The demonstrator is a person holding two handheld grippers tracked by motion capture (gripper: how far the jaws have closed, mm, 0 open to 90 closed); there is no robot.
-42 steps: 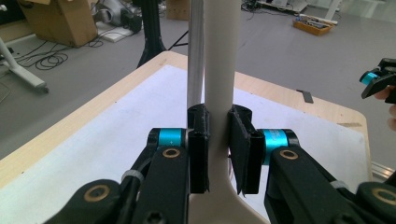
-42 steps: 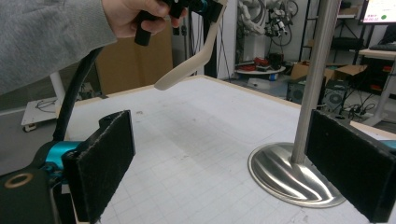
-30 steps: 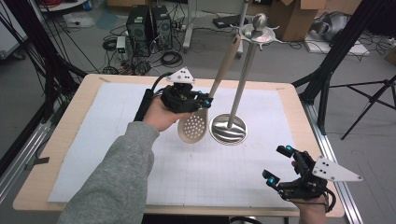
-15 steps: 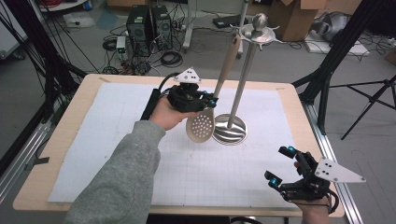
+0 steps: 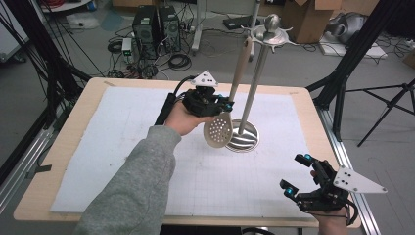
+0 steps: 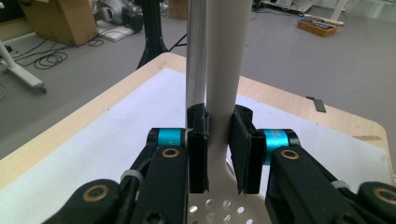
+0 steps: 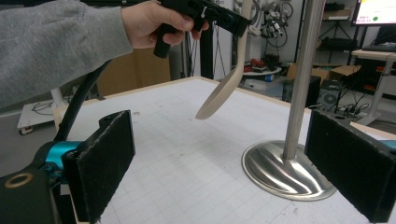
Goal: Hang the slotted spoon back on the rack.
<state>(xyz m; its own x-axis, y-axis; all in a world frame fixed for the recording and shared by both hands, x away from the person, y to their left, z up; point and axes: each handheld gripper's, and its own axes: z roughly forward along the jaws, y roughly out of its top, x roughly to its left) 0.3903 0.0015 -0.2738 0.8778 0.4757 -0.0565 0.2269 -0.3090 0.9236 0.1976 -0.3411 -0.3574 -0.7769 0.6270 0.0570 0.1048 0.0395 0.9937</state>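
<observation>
At centre frame, the left gripper [image 5: 221, 104] clamps its jaws on a slotted spoon [image 5: 219, 131] lifted beside the steel stand [image 5: 258, 78]. Raise it steadily, handle tip toward the top hooks. The right gripper [image 5: 299, 177], lower right, gapes empty over the bench [image 5: 303, 98].

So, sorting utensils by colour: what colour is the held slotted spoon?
Cream, seen best in the high view: slotted spoon.

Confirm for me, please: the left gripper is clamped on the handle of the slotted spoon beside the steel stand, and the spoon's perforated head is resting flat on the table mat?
Not quite. The left gripper is clamped on the slotted spoon beside the steel stand, but the spoon's head hangs in the air, clear of the table mat. The right gripper view shows the gap beneath it.
</observation>
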